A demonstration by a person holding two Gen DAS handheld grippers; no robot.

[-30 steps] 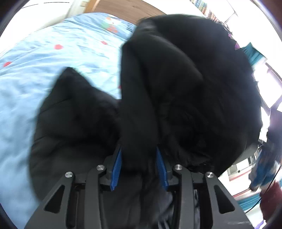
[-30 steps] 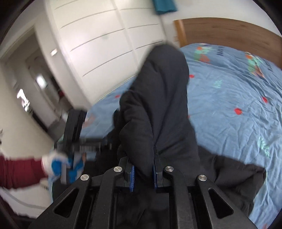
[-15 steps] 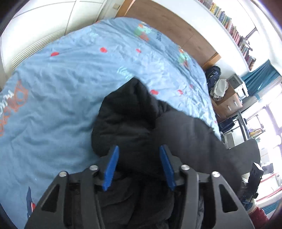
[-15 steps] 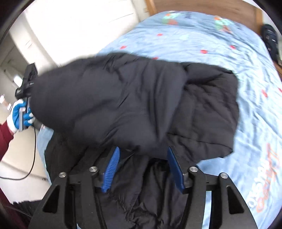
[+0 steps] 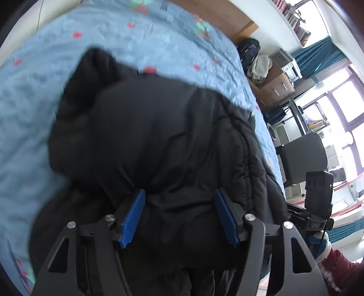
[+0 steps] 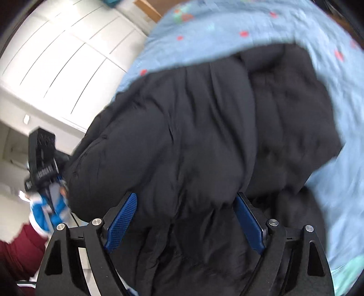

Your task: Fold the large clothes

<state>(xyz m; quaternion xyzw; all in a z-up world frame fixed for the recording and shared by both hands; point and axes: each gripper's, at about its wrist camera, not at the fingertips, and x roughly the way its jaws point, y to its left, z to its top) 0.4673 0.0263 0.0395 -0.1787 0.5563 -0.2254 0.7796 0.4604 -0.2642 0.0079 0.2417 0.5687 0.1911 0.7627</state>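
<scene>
A large black padded jacket (image 5: 159,141) lies folded over itself on the blue bed sheet (image 5: 27,109). It also fills the right wrist view (image 6: 216,127). My left gripper (image 5: 179,214) is open, its blue pads apart just above the jacket's near edge, holding nothing. My right gripper (image 6: 185,219) is open too, its pads spread wide over the near edge of the jacket. The other gripper shows at the far right of the left wrist view (image 5: 318,193) and at the left of the right wrist view (image 6: 43,154).
The bed has a wooden headboard (image 5: 218,16). A wooden drawer unit (image 5: 275,84) with a dark bag stands right of the bed, with a window and shelving beyond. White wardrobe doors (image 6: 59,57) stand on the bed's other side.
Both grippers were shut on the raised jacket a second ago. They swung it down onto the bed, opened and let go, and now hover open above the folded jacket.
</scene>
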